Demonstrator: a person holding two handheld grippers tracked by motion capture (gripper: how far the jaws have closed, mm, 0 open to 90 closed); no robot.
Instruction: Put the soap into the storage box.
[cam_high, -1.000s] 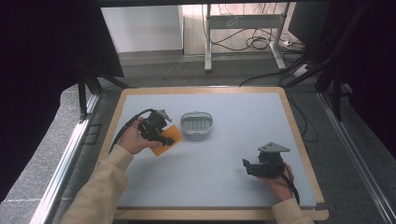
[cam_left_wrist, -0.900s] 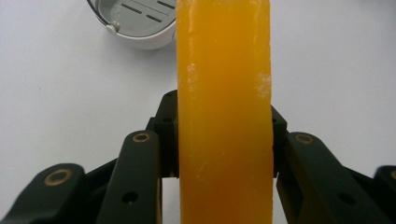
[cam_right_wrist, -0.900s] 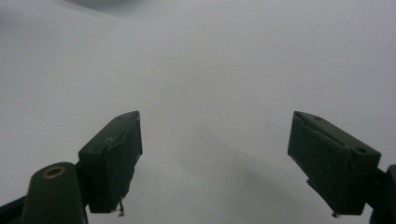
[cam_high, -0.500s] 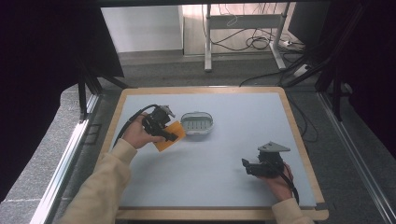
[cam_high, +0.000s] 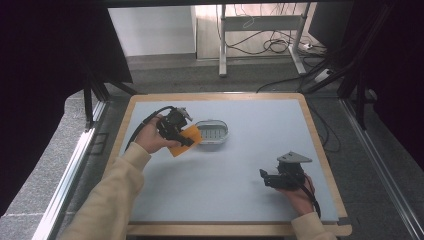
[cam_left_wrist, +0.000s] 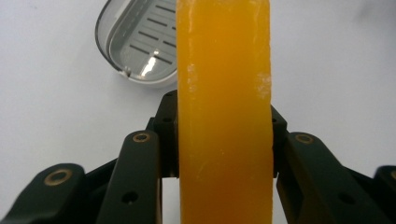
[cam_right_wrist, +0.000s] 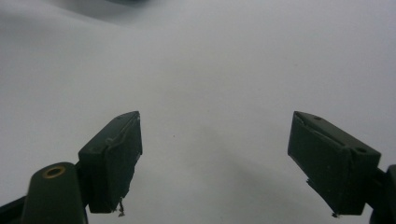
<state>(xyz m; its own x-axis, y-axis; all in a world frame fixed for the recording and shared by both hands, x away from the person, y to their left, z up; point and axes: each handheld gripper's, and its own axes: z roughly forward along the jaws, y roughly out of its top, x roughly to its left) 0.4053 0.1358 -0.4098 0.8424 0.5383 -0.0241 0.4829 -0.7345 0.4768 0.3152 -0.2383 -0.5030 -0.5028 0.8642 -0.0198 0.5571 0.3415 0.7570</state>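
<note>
Soap bar (cam_left_wrist: 224, 112), orange, sits pinched between your left tongs (cam_high: 186, 140); both black jaws press flat on its sides in the left gripper view, and the bar stands on edge and runs up past the jaw tips. In the high view the soap (cam_high: 184, 141) pokes out from the tongs' tip, held clear above the tabletop (cam_high: 225, 180), tilted.

Soap dish (cam_high: 211, 132), grey oval with slotted floor, lies just beyond the left tongs' tip, right beside the bar's far end. In the left gripper view the dish (cam_left_wrist: 135, 42) shows ahead of the jaws and to the left of the bar, partly hidden behind it. Can't tell if the bar touches the dish rim; it looks just apart.

Your left hand (cam_high: 150, 140) wraps the gripper body, cable looping behind it.

Your right tongs (cam_right_wrist: 215, 163) are spread wide, nothing between the jaws, only bare tabletop (cam_right_wrist: 210, 70) ahead of them. In the high view the right tongs (cam_high: 264, 177) rest low near the tabletop's near right part, well apart from the left tongs, the soap and the dish, tips pointing toward the left side. Your right hand (cam_high: 300, 192) grips it from behind.
</note>
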